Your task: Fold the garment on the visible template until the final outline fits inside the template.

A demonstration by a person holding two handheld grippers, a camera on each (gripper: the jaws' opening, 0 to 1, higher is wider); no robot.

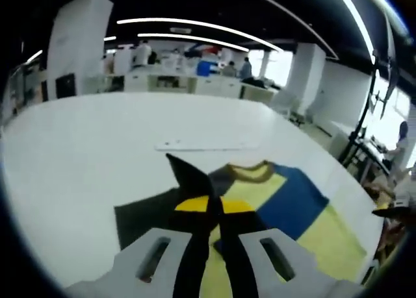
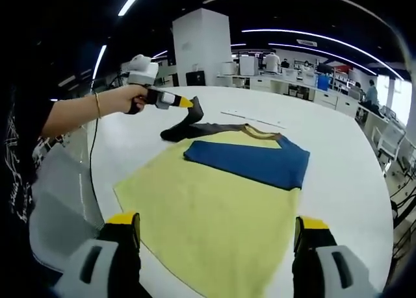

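A yellow T-shirt lies flat on the white table. Its blue sleeve is folded across the chest. The dark grey sleeve is lifted at its end by my left gripper, which a person's hand holds. In the left gripper view, that gripper is shut on the grey sleeve, which peaks above the yellow pads; the blue sleeve lies to the right. My right gripper stands open over the shirt's hem, with its jaws wide apart and nothing between them.
A thin white strip lies on the table beyond the collar, also seen as the strip. The person's arm reaches in from the left. A grey chair stands by the near table edge. Desks and people fill the far room.
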